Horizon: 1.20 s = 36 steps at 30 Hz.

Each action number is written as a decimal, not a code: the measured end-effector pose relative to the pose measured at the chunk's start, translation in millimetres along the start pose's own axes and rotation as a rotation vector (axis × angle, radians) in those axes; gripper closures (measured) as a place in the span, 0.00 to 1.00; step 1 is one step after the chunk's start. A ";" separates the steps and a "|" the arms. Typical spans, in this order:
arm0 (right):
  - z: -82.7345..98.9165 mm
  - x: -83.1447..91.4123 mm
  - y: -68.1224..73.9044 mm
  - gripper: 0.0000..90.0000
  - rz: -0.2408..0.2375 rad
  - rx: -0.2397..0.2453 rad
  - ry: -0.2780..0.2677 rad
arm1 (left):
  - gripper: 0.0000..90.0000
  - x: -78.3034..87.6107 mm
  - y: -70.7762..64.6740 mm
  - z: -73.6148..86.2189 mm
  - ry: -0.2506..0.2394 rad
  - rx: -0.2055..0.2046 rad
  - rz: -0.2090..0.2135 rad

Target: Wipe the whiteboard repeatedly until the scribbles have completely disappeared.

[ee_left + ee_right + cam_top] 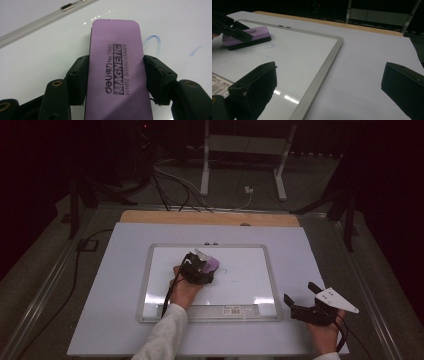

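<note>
While you scan this, note the order runs biggest thing down to smallest.

Table: white sheet over the table [115, 320], wooden edge at the far side; it gives you a flat bed for the board.

Whiteboard: whiteboard [250, 270] lies flat mid-table inside its grey frame, barcode strip on the near rail, so you can rub downward on it without it tipping.

Left hand: your left hand [184, 287] comes in from the bottom and sits over the board's middle, angled toward the ink.

Left gripper: left gripper [116, 72] is clamped about halfway in, pads pressing both long sides of the eraser; held low and forward so the felt can stay flat on the board (my read).

Right gripper: right gripper [302, 301] rests on the sheet just off the board's near right corner, well apart from the eraser; jaws spread wide, nothing between them, parked out of the wipe path (a guess at the reason).

Eraser: purple magnetic eraser [116, 67], dark felt face down on the board, label up, just left of the marks in the high view.

Ink: blue marks [153, 41], a small loop and a short stroke beside it, just beyond the eraser's right edge in the left gripper view, not yet wiped.

Step, as judged: you're mid-erase, next swipe should go across toward the loop.
</note>
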State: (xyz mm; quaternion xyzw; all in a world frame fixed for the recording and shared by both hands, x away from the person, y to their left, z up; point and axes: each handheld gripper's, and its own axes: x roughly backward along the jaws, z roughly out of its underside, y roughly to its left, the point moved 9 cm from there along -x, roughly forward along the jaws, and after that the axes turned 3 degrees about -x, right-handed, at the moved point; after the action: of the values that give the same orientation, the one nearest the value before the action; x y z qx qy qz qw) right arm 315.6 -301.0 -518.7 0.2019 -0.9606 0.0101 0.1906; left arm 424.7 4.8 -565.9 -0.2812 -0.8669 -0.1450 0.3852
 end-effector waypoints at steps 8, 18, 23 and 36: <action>0.1 -0.8 1.4 0.01 -0.001 0.002 0.002 | 0.47 -6.3 -5.0 -7.2 0.003 0.001 0.010; 0.1 -0.5 0.6 0.01 0.000 0.002 0.002 | 0.47 -13.0 -40.2 -17.4 0.003 -0.078 0.070; -0.1 -0.1 0.0 0.01 0.001 0.001 0.000 | 0.47 -6.3 -65.6 -13.3 0.013 -0.162 0.121; -0.4 1.9 -1.3 0.01 0.005 -0.004 -0.003 | 0.47 5.6 -31.0 2.1 0.029 -0.098 0.061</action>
State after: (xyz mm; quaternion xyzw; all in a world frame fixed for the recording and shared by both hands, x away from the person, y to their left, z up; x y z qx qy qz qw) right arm 314.7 -302.9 -517.8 0.1989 -0.9615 0.0085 0.1896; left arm 401.9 -16.9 -564.1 -0.3238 -0.8441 -0.1797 0.3879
